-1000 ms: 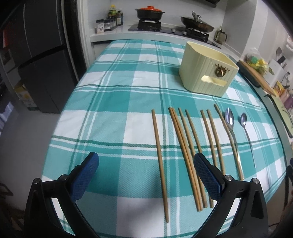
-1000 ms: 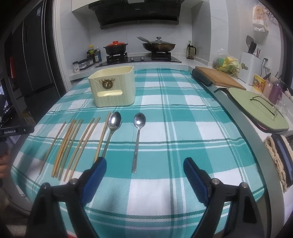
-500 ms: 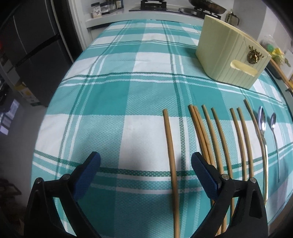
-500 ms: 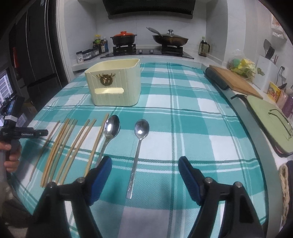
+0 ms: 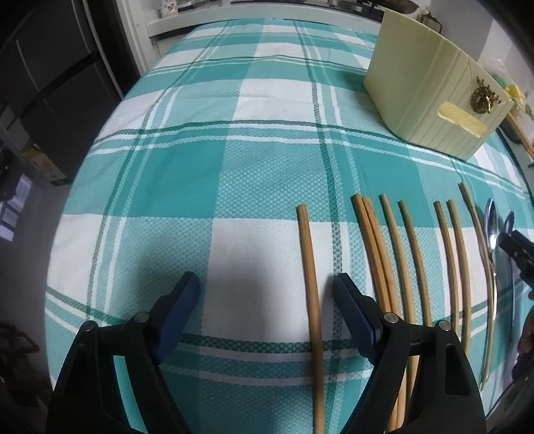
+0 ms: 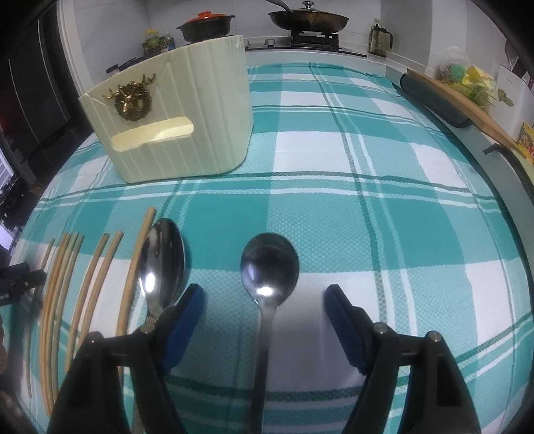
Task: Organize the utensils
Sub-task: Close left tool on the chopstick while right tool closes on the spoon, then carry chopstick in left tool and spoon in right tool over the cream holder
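Several wooden chopsticks (image 5: pixel 409 253) lie in a row on the teal checked tablecloth (image 5: pixel 187 173), with two metal spoons to their right. My left gripper (image 5: pixel 265 293) is open, low over the cloth; the leftmost chopstick (image 5: pixel 308 283) runs between its fingers, close to the right one. My right gripper (image 6: pixel 263 300) is open, and the handle of the smaller spoon (image 6: pixel 269 267) runs between its fingers. The larger spoon (image 6: pixel 162 263) lies just beyond the left finger. A cream utensil holder (image 6: pixel 173 117) with a gold deer emblem stands behind; it also shows in the left wrist view (image 5: pixel 430 86).
A stove with a red-lidded pot (image 6: pixel 205 25) and a pan (image 6: pixel 308 18) sits beyond the table. A wooden board (image 6: pixel 467 100) and a dark roll (image 6: pixel 430 98) lie along the right counter. A dark fridge (image 5: pixel 50 83) stands left.
Both grippers have moved forward and down toward the cloth. The left one now straddles the leftmost chopstick; the right one now straddles the smaller spoon's handle.
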Tool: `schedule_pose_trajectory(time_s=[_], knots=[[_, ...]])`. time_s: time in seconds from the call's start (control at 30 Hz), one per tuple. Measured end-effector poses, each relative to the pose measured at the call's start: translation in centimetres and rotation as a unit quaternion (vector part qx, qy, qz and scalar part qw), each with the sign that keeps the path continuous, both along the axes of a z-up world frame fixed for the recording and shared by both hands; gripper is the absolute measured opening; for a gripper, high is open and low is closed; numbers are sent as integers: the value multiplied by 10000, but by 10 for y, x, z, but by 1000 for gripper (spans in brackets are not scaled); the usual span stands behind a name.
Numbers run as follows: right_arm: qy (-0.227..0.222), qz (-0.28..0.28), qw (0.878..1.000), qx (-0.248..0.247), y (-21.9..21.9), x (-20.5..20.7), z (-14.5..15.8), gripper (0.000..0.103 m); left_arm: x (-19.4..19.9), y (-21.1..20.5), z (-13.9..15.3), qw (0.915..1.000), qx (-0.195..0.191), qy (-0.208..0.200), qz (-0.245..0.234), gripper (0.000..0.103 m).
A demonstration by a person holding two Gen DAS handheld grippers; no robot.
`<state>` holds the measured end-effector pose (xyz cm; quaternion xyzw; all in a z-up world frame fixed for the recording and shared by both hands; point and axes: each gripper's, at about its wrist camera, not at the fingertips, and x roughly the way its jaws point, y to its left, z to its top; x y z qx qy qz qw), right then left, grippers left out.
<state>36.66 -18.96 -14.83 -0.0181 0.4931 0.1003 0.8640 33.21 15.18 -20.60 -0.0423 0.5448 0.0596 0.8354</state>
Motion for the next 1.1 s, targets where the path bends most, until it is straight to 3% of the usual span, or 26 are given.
schedule_pose_trajectory(time_s=[0.03, 0.1, 0.13, 0.23, 0.3, 0.47, 0.6, 0.9, 1.1], knots=[[-32, -7, 10000, -42, 1, 2, -1, 76, 1, -2, 1, 10000, 5, -13, -31, 78], [-103, -16, 9999, -128, 4, 4, -1, 71, 3, -6, 3, 9999, 8, -40, -126, 58], [-162, -33, 9996, -222, 4, 5, -2, 63, 4, -9, 4, 9998, 16, -57, -191, 51], [-322, -45, 9990, -311, 2, 7, -1, 39, 4, -19, 5, 9994, 6, -103, -337, 16], [-357, -65, 9990, -279, -1, 8, 0, 36, 4, -25, 5, 9993, 80, -122, -356, 6], [-380, -82, 9992, -109, -6, 9, 3, 36, 1, -23, 11, 9996, -110, -202, -177, 4], [-553, -135, 9982, 169, -15, 1, 18, 36, -13, -15, 37, 9982, -180, -576, -37, 4], [-1184, 110, 9901, 746, -33, -41, 90, 36, -57, -8, 123, 9861, -520, -1579, -38, 4], [-1691, 317, 9808, 917, -34, -70, 135, 36, -77, -22, 159, 9778, -644, -1975, -271, 4]])
